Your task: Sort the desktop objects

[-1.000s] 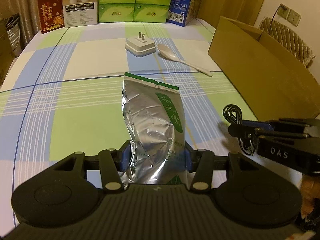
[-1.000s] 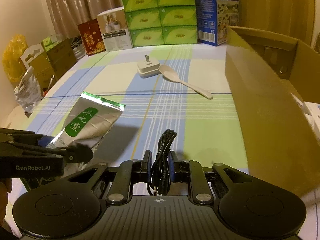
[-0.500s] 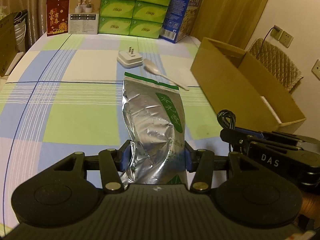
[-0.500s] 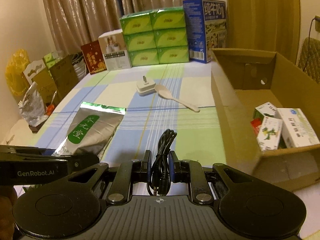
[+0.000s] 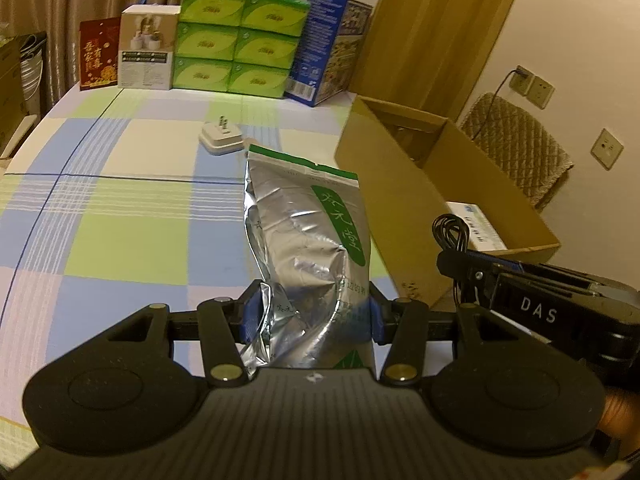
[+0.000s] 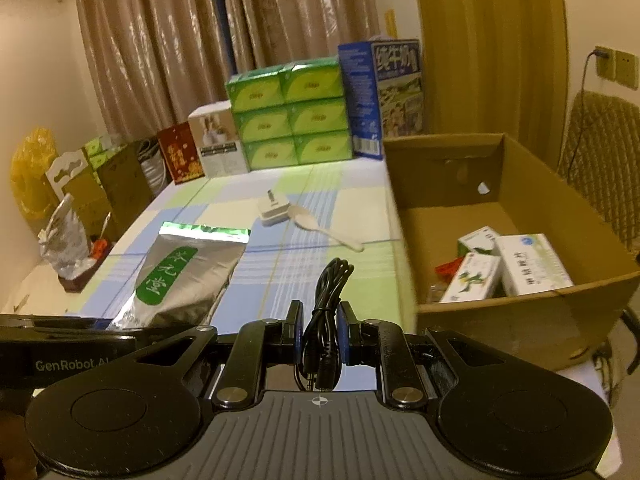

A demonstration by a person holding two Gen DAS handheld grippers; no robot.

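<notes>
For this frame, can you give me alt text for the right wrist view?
The right tool grips a coiled black cable above a checked tablecloth. An open cardboard box with medicine boxes sits to the right; the left tool holds a silver foil pouch on the left.

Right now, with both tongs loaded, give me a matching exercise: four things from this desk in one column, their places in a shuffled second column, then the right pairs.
Things:
1. foil pouch
2. black cable
3. white spoon
4. medicine boxes

Places:
A. inside the cardboard box
B. lying on the checked tablecloth beside the white plug adapter
C. clamped in the left tongs
D. clamped in the right tongs

Pairs: 1-C, 2-D, 3-B, 4-A
</notes>
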